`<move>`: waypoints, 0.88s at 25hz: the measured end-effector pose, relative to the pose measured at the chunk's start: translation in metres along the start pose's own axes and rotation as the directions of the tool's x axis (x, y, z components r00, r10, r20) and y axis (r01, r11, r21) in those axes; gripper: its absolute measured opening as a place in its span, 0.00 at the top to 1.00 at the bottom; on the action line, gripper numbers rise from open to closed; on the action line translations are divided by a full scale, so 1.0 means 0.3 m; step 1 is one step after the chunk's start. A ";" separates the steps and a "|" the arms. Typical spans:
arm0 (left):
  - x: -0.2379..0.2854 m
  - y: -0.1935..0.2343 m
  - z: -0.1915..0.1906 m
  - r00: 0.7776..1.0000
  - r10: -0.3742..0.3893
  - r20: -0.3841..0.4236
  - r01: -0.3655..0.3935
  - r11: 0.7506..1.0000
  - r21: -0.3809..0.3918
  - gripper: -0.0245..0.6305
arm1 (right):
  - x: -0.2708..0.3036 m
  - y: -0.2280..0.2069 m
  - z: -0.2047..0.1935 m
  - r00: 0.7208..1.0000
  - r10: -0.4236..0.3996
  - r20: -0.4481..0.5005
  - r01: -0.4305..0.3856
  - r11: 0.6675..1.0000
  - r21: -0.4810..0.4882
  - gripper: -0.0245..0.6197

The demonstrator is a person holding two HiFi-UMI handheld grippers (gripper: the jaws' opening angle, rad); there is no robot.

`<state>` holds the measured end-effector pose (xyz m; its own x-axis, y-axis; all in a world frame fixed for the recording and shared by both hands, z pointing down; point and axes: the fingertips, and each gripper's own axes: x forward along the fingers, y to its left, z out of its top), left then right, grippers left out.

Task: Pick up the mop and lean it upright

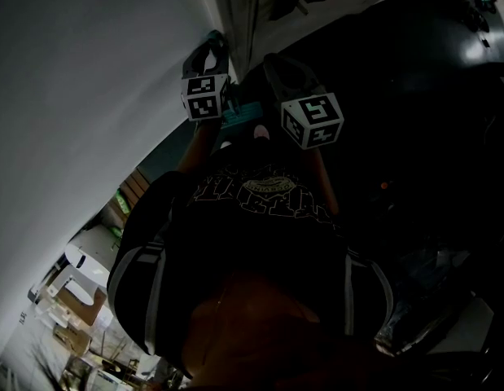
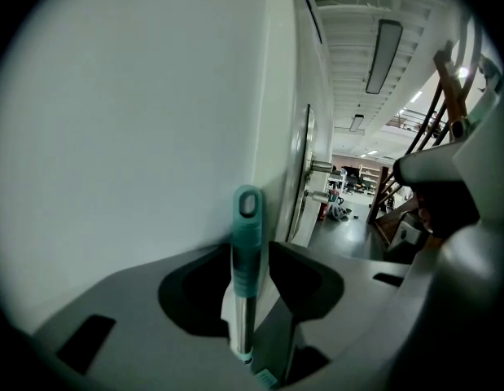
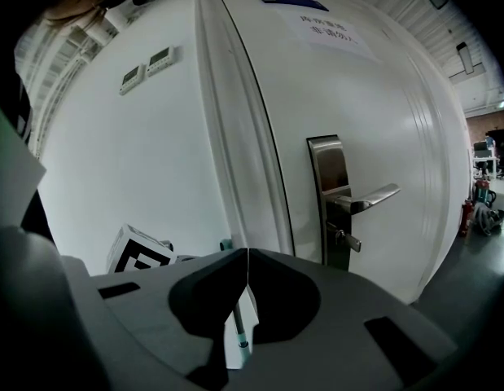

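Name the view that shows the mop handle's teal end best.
Left gripper view: the mop handle stands in the centre, teal grip and hanging loop clear. Right gripper view shows only a sliver of shaft; head view, a teal speck.

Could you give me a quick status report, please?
Left gripper open, fingers either side of mop handle. Right gripper shut, empty. Handle upright at wall. Nothing in the way.

Dark glossy floor (image 1: 431,72) bearing upright mop (image 2: 246,251)
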<state>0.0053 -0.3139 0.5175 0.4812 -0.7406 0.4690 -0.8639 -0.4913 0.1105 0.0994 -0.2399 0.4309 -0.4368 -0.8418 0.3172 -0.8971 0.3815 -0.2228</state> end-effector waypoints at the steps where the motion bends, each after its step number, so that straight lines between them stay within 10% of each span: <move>1: 0.004 -0.003 -0.001 1.000 0.000 -0.002 0.000 1.000 0.002 0.69 | -0.002 -0.005 0.002 1.000 -0.003 0.001 0.003 1.000 0.002 0.93; 22: 0.009 -0.004 -0.007 1.000 0.006 0.006 -0.006 0.999 0.034 0.74 | -0.019 -0.033 -0.005 1.000 -0.004 0.001 0.004 1.000 0.021 0.93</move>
<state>0.0075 -0.3143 0.5204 0.4770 -0.7464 0.4641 -0.8613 -0.5021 0.0777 0.1106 -0.2384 0.4326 -0.4335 -0.8434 0.3173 -0.8971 0.3703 -0.2411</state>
